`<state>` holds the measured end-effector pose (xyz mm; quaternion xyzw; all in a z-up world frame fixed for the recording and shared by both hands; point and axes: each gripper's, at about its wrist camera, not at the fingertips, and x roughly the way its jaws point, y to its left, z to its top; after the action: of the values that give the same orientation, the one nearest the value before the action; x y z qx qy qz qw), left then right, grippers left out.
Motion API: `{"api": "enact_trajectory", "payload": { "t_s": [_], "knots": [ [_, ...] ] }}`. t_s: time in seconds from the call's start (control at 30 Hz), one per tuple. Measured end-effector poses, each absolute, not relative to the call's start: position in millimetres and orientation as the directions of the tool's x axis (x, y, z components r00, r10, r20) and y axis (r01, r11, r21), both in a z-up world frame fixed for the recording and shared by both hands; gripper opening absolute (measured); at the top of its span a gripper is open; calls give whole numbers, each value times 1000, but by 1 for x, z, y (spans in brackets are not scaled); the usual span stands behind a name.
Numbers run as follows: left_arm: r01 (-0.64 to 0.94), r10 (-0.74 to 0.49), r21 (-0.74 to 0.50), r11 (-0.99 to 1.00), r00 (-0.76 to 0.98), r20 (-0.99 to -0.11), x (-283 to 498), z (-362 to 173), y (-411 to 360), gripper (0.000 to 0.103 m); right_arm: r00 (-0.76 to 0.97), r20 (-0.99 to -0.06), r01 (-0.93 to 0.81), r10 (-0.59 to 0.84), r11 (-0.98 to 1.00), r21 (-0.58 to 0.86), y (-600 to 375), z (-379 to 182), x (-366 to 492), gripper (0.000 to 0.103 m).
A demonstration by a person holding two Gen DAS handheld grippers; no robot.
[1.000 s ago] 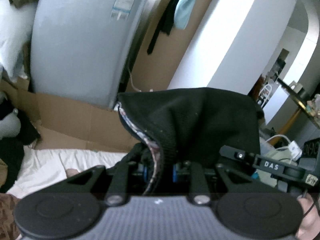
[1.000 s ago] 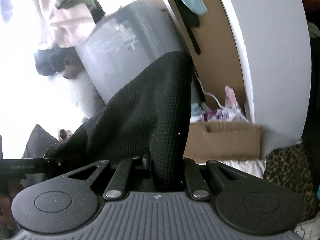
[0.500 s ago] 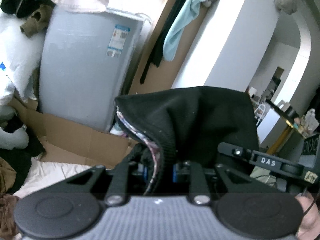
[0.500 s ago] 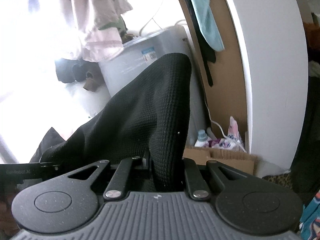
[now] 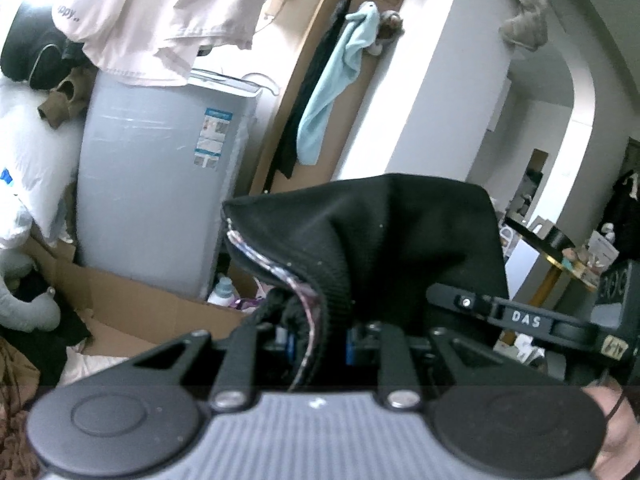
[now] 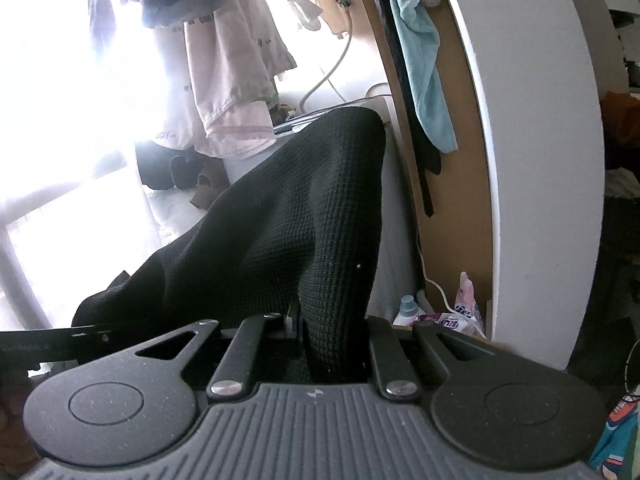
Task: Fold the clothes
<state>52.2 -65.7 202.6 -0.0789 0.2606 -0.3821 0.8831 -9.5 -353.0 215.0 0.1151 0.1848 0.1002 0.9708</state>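
Note:
A black waffle-knit garment (image 5: 400, 236) with a ribbed hem and a patterned inner edge hangs bunched up in front of the left wrist view. My left gripper (image 5: 320, 340) is shut on its hem, and the cloth hides the fingertips. The same black garment (image 6: 304, 216) rises as a tall fold in the right wrist view, with my right gripper (image 6: 332, 340) shut on it. The cloth stretches away to the left, toward the other gripper's black bar (image 6: 48, 344). In the left wrist view the right gripper's bar (image 5: 520, 320) shows at the right.
A grey washing machine (image 5: 160, 200) stands ahead, with pale clothes (image 5: 160, 12) hanging above it. A light blue towel (image 5: 332, 92) hangs on a brown board beside a white wall (image 5: 440, 80). Cardboard (image 5: 132, 304) and detergent bottles (image 6: 408, 310) lie below. A bright window (image 6: 60, 120) is at the left.
Both grippers have risen with the black garment still in them. The views now take in the hanging clothes and the top of the washing machine, and the white bedding has dropped out of sight.

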Motion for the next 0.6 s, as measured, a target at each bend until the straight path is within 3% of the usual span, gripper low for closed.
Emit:
{"api": "enact_trajectory", "payload": {
  "t_s": [0.6],
  "knots": [
    [688,-773,-374,622,463,-434,55,144,-130,23,908,-407,-34,97,987,158,-402,175,-37,11]
  ]
}}
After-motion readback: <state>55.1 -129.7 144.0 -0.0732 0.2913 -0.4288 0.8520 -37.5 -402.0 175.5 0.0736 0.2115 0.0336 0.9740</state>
